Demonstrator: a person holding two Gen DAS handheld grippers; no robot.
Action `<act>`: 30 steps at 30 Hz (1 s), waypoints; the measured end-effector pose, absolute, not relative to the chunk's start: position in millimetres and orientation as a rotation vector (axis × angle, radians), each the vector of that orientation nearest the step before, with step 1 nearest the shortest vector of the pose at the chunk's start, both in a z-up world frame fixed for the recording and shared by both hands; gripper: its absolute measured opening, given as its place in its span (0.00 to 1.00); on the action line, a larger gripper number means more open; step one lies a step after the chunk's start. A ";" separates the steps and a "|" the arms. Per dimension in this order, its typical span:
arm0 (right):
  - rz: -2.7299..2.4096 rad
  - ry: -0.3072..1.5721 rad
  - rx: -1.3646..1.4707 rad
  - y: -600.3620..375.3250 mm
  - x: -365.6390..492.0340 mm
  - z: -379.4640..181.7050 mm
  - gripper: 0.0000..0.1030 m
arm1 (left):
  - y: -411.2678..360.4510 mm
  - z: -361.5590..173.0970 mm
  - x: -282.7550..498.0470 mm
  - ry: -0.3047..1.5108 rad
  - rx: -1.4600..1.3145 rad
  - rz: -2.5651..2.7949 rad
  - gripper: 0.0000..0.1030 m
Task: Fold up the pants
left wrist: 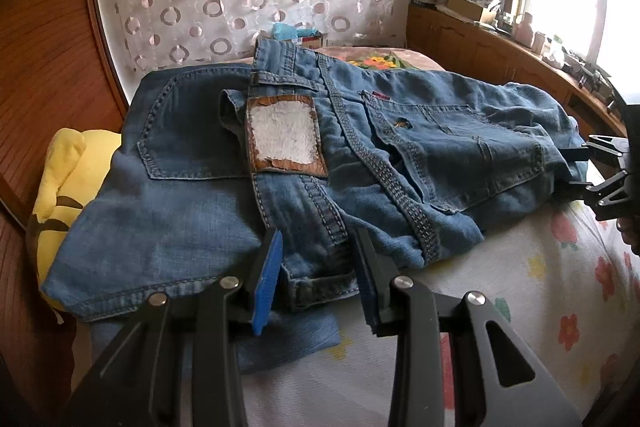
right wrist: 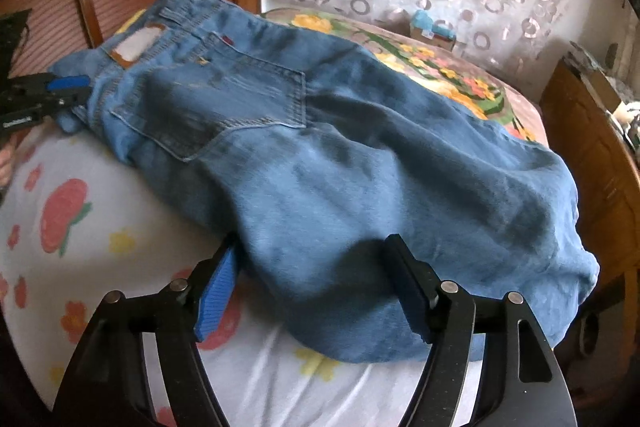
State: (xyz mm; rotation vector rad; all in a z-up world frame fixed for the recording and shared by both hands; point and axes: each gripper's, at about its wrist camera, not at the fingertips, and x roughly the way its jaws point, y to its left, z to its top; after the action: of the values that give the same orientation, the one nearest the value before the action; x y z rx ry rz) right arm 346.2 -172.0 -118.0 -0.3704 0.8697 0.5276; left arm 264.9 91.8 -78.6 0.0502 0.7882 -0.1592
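A bed [left wrist: 540, 287] with a flowered white sheet fills the lower frame; folded blue jeans [left wrist: 280, 155] lie across its middle, a yellow pillow [left wrist: 60, 179] at left.

Both wrist views look down close over the jeans [left wrist: 304, 155], from opposite ends.

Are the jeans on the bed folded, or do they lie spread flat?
Folded. The jeans are doubled over: the waistband with its leather patch lies on top of other denim layers, forming a thick, rumpled bundle on the bed.
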 end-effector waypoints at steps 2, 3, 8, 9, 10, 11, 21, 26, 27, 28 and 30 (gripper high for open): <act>0.530 0.878 -0.372 -173.0 349.4 -121.2 0.71 | 93.2 -77.5 264.4 0.781 0.027 -0.163 0.33; 0.535 0.881 -0.372 -173.8 350.1 -122.5 0.71 | 94.8 -76.7 264.7 0.780 0.008 -0.165 0.33; 0.554 0.873 -0.353 -178.0 351.3 -126.5 0.72 | 97.3 -77.1 262.4 0.772 -0.008 -0.163 0.34; 0.557 0.867 -0.350 -178.9 350.4 -126.7 0.72 | 97.6 -76.9 261.8 0.770 -0.006 -0.161 0.34; 0.559 0.861 -0.349 -178.6 350.1 -127.2 0.72 | 97.8 -77.0 261.2 0.767 -0.006 -0.160 0.34; 0.562 0.855 -0.349 -178.7 349.8 -127.5 0.72 | 98.3 -77.8 260.8 0.765 -0.008 -0.159 0.34; 0.582 0.818 -0.367 -179.6 344.5 -126.0 0.40 | 96.8 -69.9 253.1 0.762 -0.008 -0.135 0.34; 0.583 0.810 -0.365 -177.9 343.0 -126.2 0.35 | 103.0 -61.3 237.0 0.724 -0.005 -0.107 0.34; 0.582 0.810 -0.364 -177.9 343.7 -126.1 0.35 | 104.5 -62.3 236.6 0.727 -0.008 -0.111 0.34; 0.581 0.809 -0.365 -177.2 343.5 -126.2 0.34 | 105.1 -63.7 237.9 0.734 -0.007 -0.108 0.34; 0.581 0.809 -0.365 -178.1 343.3 -126.3 0.34 | 106.5 -68.7 243.1 0.754 0.001 -0.094 0.34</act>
State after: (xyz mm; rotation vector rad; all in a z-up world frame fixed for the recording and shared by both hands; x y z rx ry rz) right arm 343.3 -178.1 -126.3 -0.3653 0.8092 0.5814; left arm 243.1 106.5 -68.7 0.0007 0.7542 -0.0939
